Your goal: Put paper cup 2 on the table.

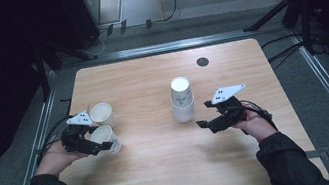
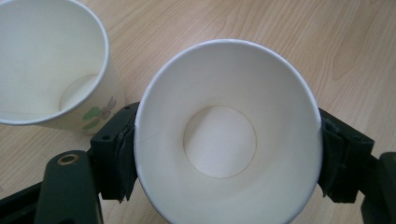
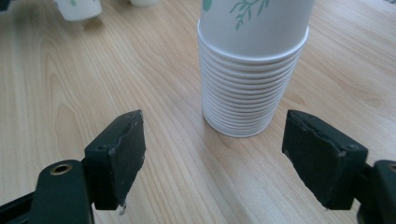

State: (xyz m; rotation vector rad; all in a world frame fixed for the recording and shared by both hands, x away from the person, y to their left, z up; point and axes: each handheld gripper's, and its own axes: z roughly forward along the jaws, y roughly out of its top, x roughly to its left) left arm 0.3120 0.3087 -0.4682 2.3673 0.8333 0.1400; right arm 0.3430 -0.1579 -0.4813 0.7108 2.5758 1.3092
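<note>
While I hold my left gripper (image 1: 91, 144) low over the near-left part of the table (image 1: 166, 173), its jaws pinch a white paper cup (image 2: 229, 135) by the rim, one pad on each side, and the squeezed mouth has gone oval. In the high view this held cup (image 1: 108, 138) hangs tilted just above the wood. Just beyond it, a little farther and to the left, a second loose cup (image 1: 102, 114) stands upright on the table, close beside the one I carry but apart from it.

Over on the right, my right gripper (image 1: 208, 123) rests with its jaws spread wide and nothing between them, aimed at the foot of the cup stack (image 3: 247, 74). That stack (image 1: 182, 99) stands near the middle of the table, a little farther out than my hand, many rims nested one over another.

As I judge it, two cups are off the stack: one set down, one not yet placed. Most of the stack is left to separate. Farthest off, a small dark round cap (image 1: 202, 61) sits in the tabletop.
</note>
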